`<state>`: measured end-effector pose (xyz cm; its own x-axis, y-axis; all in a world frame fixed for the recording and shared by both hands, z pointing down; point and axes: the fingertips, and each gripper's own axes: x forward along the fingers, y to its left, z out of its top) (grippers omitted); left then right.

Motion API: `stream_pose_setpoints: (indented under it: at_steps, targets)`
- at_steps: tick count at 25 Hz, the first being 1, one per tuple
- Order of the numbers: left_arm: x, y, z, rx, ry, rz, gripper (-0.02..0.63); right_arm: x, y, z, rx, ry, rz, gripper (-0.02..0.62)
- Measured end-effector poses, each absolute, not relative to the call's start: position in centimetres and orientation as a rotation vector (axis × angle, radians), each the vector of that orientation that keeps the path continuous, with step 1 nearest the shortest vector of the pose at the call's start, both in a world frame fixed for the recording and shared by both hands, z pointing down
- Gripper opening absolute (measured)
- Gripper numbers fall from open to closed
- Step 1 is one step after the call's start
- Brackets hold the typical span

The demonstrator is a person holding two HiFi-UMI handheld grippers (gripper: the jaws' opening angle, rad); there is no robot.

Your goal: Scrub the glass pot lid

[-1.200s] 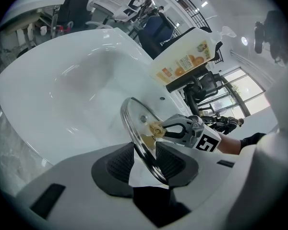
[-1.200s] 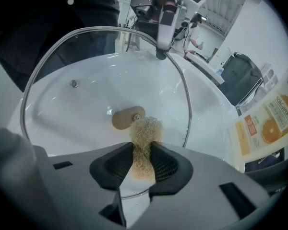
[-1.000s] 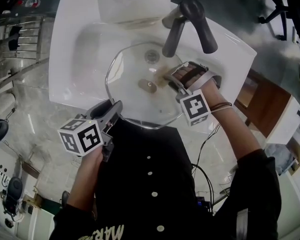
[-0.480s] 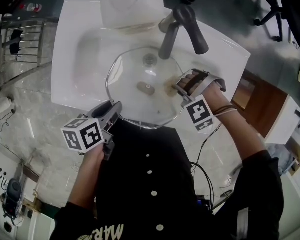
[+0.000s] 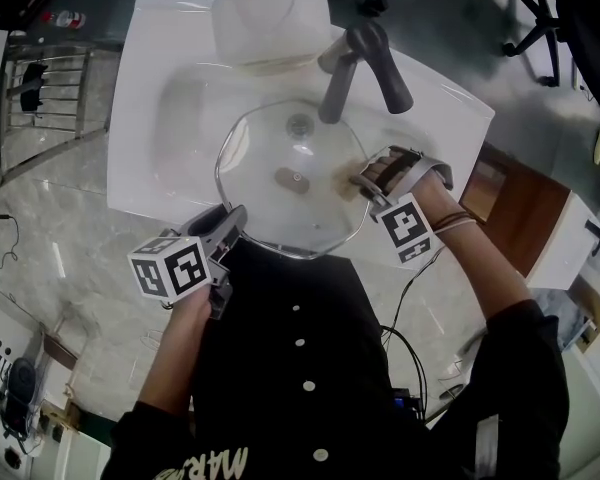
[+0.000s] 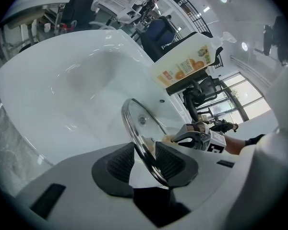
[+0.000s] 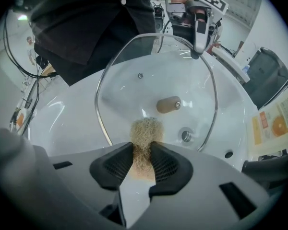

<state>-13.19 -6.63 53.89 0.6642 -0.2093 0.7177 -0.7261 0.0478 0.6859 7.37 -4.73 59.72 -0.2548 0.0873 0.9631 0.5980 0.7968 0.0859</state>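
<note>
Over the sink [image 5: 140,118] the left gripper [image 6: 145,162] clamps the near rim of the glass pot lid [image 5: 260,153], while the right gripper [image 7: 143,163] — pinching a tan scrub pad [image 7: 145,135] — presses on its right side, knob [image 5: 293,178] to the left.

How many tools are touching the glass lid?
2. The left tool clamps the near rim of the glass lid; the right tool holds a scrub pad against its right side.

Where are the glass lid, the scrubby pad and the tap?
glass pot lid [image 5: 265,206]: head view, clear glass beside its knob.
scrub pad [image 7: 145,132]: right gripper view, fuzzy tip.
faucet [image 5: 340,83]: head view, its spout.
</note>
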Motion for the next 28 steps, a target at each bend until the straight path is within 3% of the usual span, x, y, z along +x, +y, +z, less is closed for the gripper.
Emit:
stream_pose_setpoints:
  at_steps: [6, 18, 28]
  targets:
    - [-13.1, -6.5, 54.0, 1.506, -0.8, 0.477, 0.158, 6.2, -5.5, 59.0, -0.479, -1.797, -0.566, 0.126]
    - [-13.3, -6.6, 54.2, 1.49, -0.785, 0.45, 0.155, -10.5, -12.9, 57.1, -0.019, -2.146, -0.563, 0.127]
    - [-13.4, -6.5, 54.5, 1.492, -0.774, 0.481, 0.156, -12.1, -11.7, 57.8, -0.137, -2.134, -0.615, 0.126]
